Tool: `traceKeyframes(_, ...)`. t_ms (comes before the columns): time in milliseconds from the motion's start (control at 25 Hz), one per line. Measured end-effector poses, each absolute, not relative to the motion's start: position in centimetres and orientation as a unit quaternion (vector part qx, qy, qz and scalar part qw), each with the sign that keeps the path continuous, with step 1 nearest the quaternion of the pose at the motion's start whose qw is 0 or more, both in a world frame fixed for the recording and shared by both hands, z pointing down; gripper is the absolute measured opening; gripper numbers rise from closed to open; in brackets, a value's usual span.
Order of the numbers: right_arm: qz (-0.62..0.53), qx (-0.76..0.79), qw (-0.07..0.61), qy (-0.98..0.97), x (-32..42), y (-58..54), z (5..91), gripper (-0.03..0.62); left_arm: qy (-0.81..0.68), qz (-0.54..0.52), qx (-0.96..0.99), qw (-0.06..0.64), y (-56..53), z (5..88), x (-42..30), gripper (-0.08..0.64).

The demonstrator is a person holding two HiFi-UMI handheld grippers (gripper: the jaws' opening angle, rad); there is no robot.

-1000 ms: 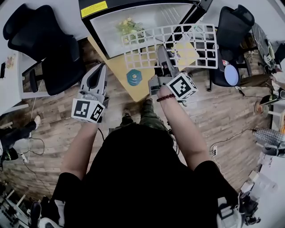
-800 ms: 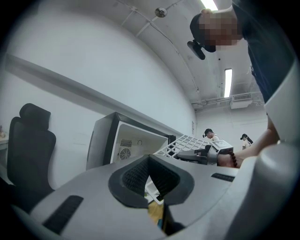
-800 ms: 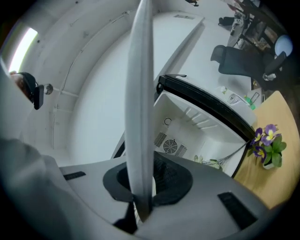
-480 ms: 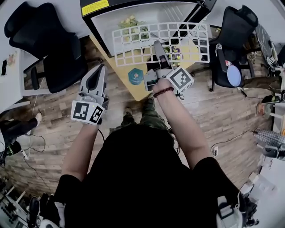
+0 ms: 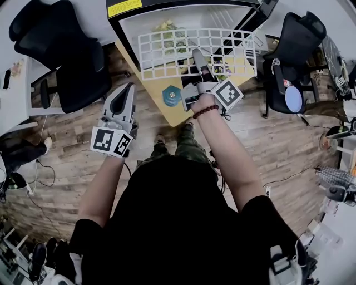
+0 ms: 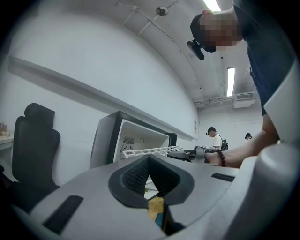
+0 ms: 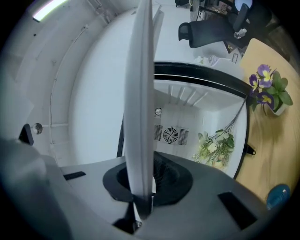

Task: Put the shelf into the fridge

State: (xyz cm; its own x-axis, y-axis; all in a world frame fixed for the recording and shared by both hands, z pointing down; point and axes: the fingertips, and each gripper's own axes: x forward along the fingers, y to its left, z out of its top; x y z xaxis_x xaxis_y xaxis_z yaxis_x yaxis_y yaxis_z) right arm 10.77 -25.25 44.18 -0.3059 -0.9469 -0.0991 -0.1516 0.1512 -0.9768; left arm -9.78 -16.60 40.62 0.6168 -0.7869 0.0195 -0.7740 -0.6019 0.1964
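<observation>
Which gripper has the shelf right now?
The right gripper, shut on the near edge of the white wire shelf before the fridge; the left gripper is shut on nothing, off to the side.

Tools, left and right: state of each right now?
Left tool: shut, nothing between the jaws.
Right tool: shut on the shelf, clamping its near edge.

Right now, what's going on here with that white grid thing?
A person holds a gripper in each hand. The right gripper is clamped on the edge of a white wire shelf, holding it at the mouth of the open fridge, which has flowers inside. The shelf does not look seated yet. The left gripper is shut, empty, and held off to the side.
</observation>
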Motion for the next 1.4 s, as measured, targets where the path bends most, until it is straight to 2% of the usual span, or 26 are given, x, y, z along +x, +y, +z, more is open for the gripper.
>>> traceKeyframes(1400, -0.565, -0.389, 0.405, 0.605, 8.8, -29.0, 46.5, 0.042, -0.45, -0.03, 0.887, 0.103, -16.8, 41.5, -10.7, 0.018)
